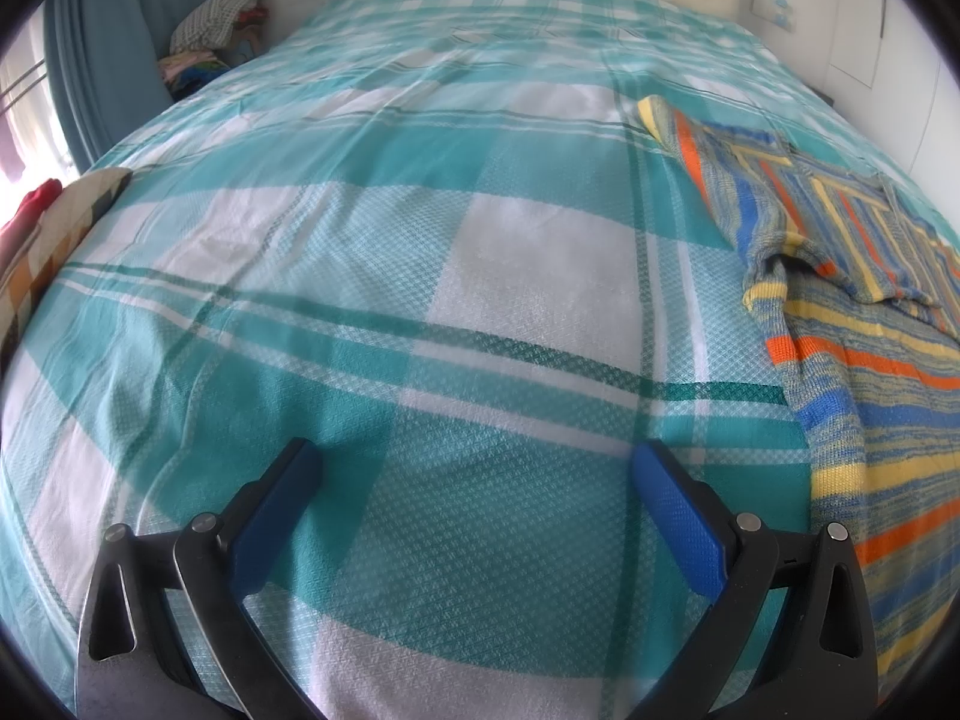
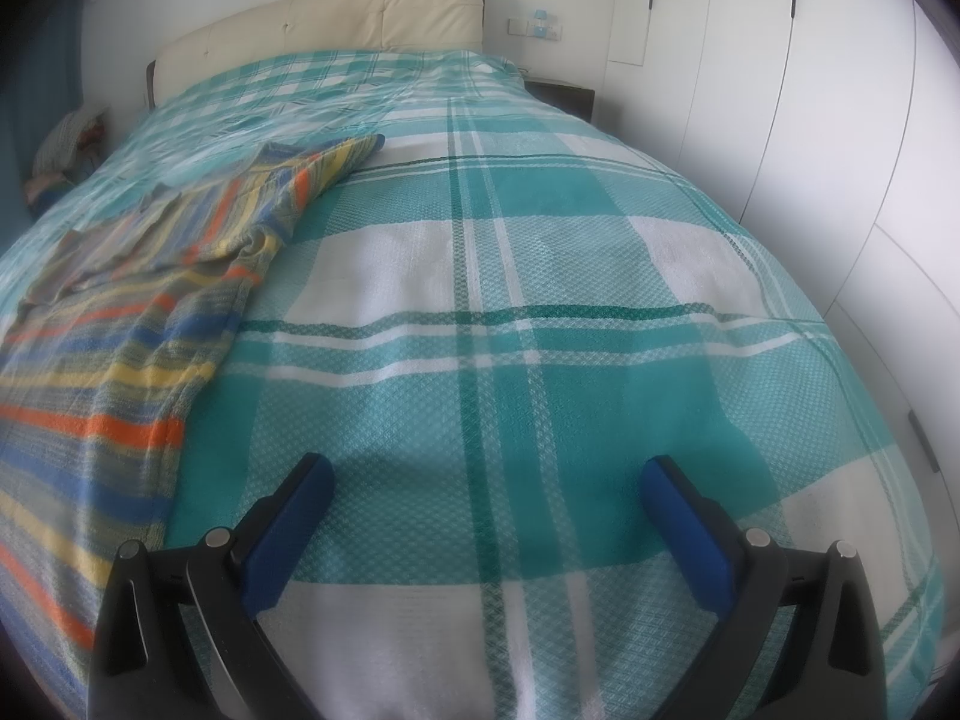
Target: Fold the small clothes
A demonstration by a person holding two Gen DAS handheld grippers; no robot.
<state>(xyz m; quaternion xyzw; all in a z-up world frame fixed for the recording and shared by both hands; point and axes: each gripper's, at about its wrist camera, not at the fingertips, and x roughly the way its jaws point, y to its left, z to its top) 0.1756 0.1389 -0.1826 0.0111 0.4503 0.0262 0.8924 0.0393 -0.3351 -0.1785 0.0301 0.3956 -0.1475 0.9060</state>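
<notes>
A striped knit sweater (image 1: 852, 312) in blue, yellow and orange lies spread flat on the teal plaid bedspread (image 1: 420, 240). It is at the right in the left wrist view and at the left in the right wrist view (image 2: 120, 324). One sleeve (image 1: 708, 168) stretches away toward the headboard, and so does the other sleeve (image 2: 324, 174). My left gripper (image 1: 477, 474) is open and empty above bare bedspread, left of the sweater. My right gripper (image 2: 487, 489) is open and empty above the bedspread (image 2: 570, 300), right of the sweater.
A cream headboard (image 2: 318, 24) stands at the far end. A pile of clothes (image 1: 210, 42) sits beside the bed at far left, by blue curtains (image 1: 114, 54). A patterned cushion (image 1: 54, 240) lies at the left edge. White wardrobe doors (image 2: 810, 120) and a dark nightstand (image 2: 564, 93) line the right.
</notes>
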